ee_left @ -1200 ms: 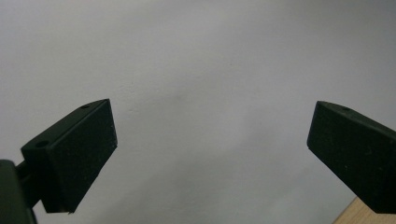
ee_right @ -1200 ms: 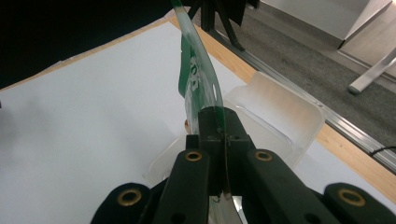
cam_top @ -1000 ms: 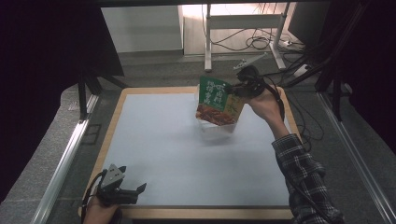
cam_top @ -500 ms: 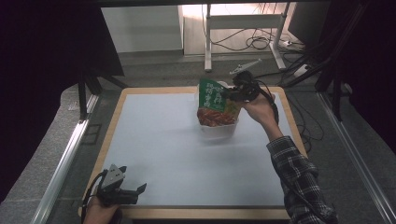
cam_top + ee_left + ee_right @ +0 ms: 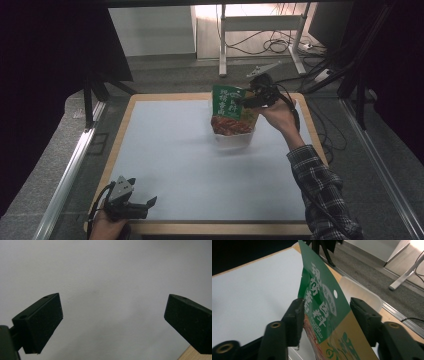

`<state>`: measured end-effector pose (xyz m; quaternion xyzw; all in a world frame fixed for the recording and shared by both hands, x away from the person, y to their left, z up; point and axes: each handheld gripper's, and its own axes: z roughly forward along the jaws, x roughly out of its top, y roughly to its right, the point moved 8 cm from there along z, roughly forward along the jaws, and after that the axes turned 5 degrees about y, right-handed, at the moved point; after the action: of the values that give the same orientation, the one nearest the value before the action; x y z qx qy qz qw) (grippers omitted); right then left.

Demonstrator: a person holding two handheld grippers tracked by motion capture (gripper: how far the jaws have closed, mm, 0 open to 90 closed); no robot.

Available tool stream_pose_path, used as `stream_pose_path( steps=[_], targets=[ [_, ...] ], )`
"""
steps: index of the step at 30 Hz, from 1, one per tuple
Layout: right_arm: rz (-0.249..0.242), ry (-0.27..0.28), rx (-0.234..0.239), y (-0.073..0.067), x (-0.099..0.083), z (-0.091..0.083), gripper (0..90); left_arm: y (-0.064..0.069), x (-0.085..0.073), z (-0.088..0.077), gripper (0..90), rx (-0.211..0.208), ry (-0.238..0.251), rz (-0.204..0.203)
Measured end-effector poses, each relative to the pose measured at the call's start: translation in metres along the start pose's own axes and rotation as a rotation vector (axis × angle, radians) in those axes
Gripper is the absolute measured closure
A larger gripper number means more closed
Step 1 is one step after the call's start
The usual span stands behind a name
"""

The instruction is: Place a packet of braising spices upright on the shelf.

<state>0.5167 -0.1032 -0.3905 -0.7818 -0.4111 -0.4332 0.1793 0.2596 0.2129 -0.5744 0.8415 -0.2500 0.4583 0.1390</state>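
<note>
Lying flat under everything: white table mat. Standing in the white container toward the far right: green snack bag, tilted. Straddling the bag's top with jaws spread, one touching it: right gripper. Resting near the front left corner, jaws spread: left gripper.

Glossy plastic pouch; matt tabletop, wood rim.
</note>
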Motion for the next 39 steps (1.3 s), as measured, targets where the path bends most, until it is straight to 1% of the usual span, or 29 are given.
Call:
stream_pose_path(
  steps=[1,2,4,5,6,8,9,12,13,14,17,18,22,23,25,28,29,30,31,32,34,35,36,39],
  targets=[
    [0.0,0.0,0.0,0.0,0.0,0.0,45.1,0.0,0.0,0.0,1.8,0.001,-0.001,0.0],
    [0.003,0.008,0.002,0.001,0.002,-0.001,41.6,0.001,0.0,0.0,1.8,0.0,-0.001,0.0],
    [0.014,0.012,0.0,0.002,0.002,-0.003,38.0,0.0,0.0,0.0,1.8,0.001,-0.003,0.003],
    [0.014,0.012,0.0,0.002,0.002,-0.003,38.0,0.0,0.0,0.0,1.8,0.001,-0.003,0.003],
    [0.019,0.019,-0.005,0.003,0.003,-0.004,35.0,0.0,0.0,0.0,1.9,0.001,-0.005,0.005],
    [0.023,0.029,-0.009,0.004,0.004,-0.006,32.3,0.0,0.0,0.0,2.0,0.001,-0.004,0.006],
    [0.023,0.029,-0.009,0.004,0.004,-0.006,32.3,0.0,0.0,0.0,2.0,0.001,-0.004,0.006],
    [0.039,0.05,-0.017,0.007,0.006,-0.009,26.2,0.001,0.0,0.0,2.0,0.001,-0.006,0.008],
    [0.039,0.05,-0.017,0.007,0.006,-0.009,26.2,0.001,0.0,0.0,2.0,0.001,-0.006,0.008],
    [0.046,0.055,-0.008,0.007,0.007,-0.01,23.3,0.001,0.0,0.0,2.1,0.001,-0.007,0.007],
    [0.04,0.059,-0.005,0.007,0.008,-0.011,21.1,0.001,0.0,0.0,2.1,0.0,-0.006,0.006],
    [0.039,0.063,0.0,0.006,0.009,-0.013,17.7,0.001,0.0,0.0,2.1,0.0,-0.006,0.006],
    [0.041,0.07,-0.01,0.007,0.01,-0.015,14.5,0.001,0.0,0.0,2.1,0.0,-0.007,0.007],
    [0.05,0.076,-0.015,0.008,0.01,-0.017,11.6,0.001,0.0,0.0,2.1,0.0,-0.007,0.008],
    [0.06,0.08,-0.011,0.009,0.011,-0.019,9.4,0.001,0.0,0.0,2.1,0.0,-0.006,0.008],
    [0.074,0.083,-0.008,0.01,0.011,-0.021,8.3,0.001,0.0,0.0,2.1,0.0,-0.008,0.01],
    [0.084,0.085,-0.012,0.011,0.011,-0.023,6.8,0.001,0.0,0.0,2.2,-0.001,-0.008,0.01],
    [0.11,0.083,-0.026,0.012,0.01,-0.025,5.5,0.001,0.0,0.001,2.2,-0.002,-0.008,0.01],
    [0.115,0.081,-0.036,0.013,0.009,-0.026,4.3,0.001,0.0,0.001,2.2,-0.001,-0.008,0.011],
    [0.115,0.081,-0.036,0.013,0.009,-0.026,4.3,0.001,0.0,0.0,2.2,-0.001,-0.009,0.011],
    [0.123,0.076,-0.076,0.017,0.004,-0.028,1.6,0.001,0.0,0.001,2.2,-0.001,-0.01,0.012],
    [0.123,0.074,-0.085,0.018,0.003,-0.029,0.9,0.001,0.0,0.001,2.2,-0.001,-0.01,0.012],
    [0.121,0.074,-0.092,0.019,0.001,-0.029,0.5,0.001,0.0,0.001,2.2,-0.001,-0.01,0.012],
    [0.123,0.066,-0.092,0.019,-0.004,-0.031,0.4,0.001,0.0,0.001,2.2,-0.002,-0.01,0.012]
  ],
)
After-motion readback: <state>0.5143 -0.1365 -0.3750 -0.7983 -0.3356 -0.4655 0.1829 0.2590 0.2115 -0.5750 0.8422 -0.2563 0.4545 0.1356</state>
